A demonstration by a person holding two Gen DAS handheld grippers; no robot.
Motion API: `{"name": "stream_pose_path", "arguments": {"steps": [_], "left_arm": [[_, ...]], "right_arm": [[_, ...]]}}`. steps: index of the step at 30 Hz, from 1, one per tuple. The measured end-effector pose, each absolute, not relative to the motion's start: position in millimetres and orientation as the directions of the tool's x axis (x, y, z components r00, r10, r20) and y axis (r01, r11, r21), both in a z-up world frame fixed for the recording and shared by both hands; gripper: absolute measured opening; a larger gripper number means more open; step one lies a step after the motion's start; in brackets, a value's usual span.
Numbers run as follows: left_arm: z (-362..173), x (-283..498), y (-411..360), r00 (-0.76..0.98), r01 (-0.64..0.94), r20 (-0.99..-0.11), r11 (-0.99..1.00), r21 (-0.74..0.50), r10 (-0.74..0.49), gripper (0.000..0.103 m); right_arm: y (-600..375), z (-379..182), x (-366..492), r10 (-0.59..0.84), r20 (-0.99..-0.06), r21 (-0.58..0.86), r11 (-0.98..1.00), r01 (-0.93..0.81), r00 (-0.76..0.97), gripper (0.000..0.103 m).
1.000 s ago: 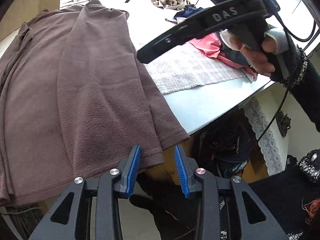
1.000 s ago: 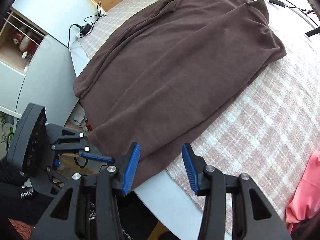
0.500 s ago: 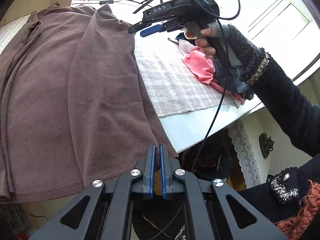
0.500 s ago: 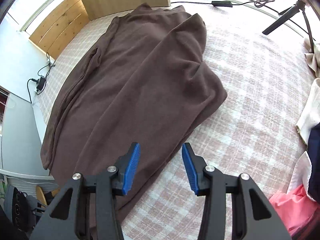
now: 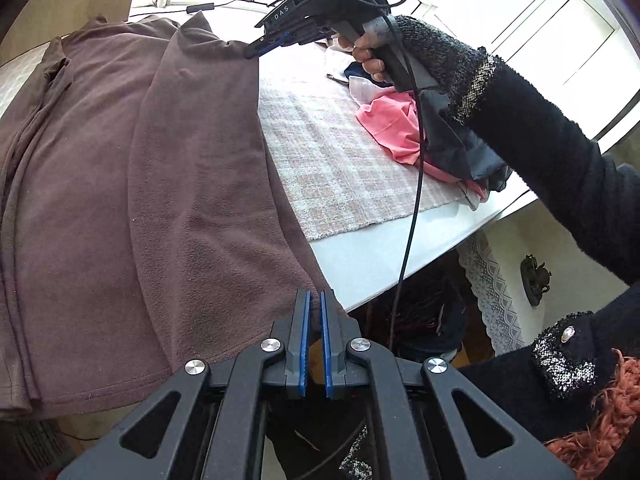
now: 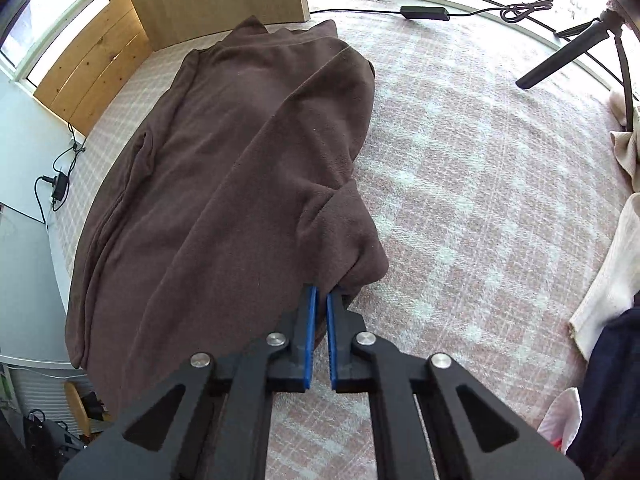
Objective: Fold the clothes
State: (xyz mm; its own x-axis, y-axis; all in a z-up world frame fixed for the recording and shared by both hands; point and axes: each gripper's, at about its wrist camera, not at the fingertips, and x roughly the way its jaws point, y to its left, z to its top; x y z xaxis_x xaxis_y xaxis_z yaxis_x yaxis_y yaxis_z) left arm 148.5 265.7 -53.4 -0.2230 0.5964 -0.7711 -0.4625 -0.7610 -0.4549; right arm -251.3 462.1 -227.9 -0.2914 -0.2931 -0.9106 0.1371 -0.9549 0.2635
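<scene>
both grippers pinched on the right edge of the brown fleece

left wrist view: left gripper (image 5: 314, 340) closed on the near hem corner of the brown fleece garment (image 5: 160, 200), right where it hangs off the white table (image 5: 380, 256); fabric runs up into the narrow slot between the blue pads. garment lies spread on the table, up and to the left of the tool, long axis running away toward the window. far along that same right edge, right gripper (image 5: 256, 49) sits at the raised corner, gripped by a hand (image 5: 370, 58) in a dark knit sleeve. pink garment (image 5: 390, 124) and dark clothes heaped on the checked mat (image 5: 336, 168), well apart from the fleece. coming move likely turns on this: both tools on one long edge, left nearer the hem, right nearer the far end, so the edge can probably be carried leftward over the body.

right wrist view: right gripper (image 6: 319, 320) clamped on a bunched fold of the fleece (image 6: 224, 168), cloth puckering just above the pads. garment stretches ahead and left; mat bare to the right.

against the earlier frames: a second ago both sets of pads stood apart with nothing between them. left had shut on the hem half a second ago; right only just now, after sweeping from the near table edge to the far corner.
</scene>
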Motion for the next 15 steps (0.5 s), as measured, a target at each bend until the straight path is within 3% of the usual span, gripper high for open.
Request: {"name": "stream_pose_path", "arguments": {"steps": [3,7,9,12,13,14,15], "left_arm": [[-53,150,281,-0.209,-0.49,-0.756,-0.736,-0.468,0.62,0.005],[-78,155,310,-0.154,-0.543,-0.842,-0.756,-0.365,0.517,0.007],[-79,161,312,-0.147,-0.554,-0.854,-0.757,-0.346,0.498,0.01],[-63,178,310,-0.214,-0.595,-0.842,-0.75,-0.29,0.496,0.03],[-59,183,311,-0.24,-0.615,-0.841,-0.746,-0.255,0.485,0.038],[-57,188,313,-0.263,-0.633,-0.84,-0.742,-0.221,0.475,0.04],[-59,189,317,-0.265,-0.649,-0.846,-0.735,-0.198,0.462,0.04]], "right_arm": [[473,-231,-255,-0.297,-0.904,0.28,-0.955,0.102,-0.307,0.003],[472,-249,-258,-0.301,-0.921,0.284,-0.953,0.103,-0.249,0.006],[465,-256,-256,-0.281,-0.935,0.262,-0.958,0.113,-0.216,0.016],[478,-245,-248,-0.327,-0.906,0.307,-0.945,0.116,-0.269,0.032],[484,-242,-248,-0.331,-0.896,0.315,-0.943,0.104,-0.294,0.047],[490,-241,-251,-0.325,-0.892,0.314,-0.946,0.085,-0.315,0.058],[494,-242,-254,-0.322,-0.888,0.317,-0.946,0.07,-0.329,0.059]]}}
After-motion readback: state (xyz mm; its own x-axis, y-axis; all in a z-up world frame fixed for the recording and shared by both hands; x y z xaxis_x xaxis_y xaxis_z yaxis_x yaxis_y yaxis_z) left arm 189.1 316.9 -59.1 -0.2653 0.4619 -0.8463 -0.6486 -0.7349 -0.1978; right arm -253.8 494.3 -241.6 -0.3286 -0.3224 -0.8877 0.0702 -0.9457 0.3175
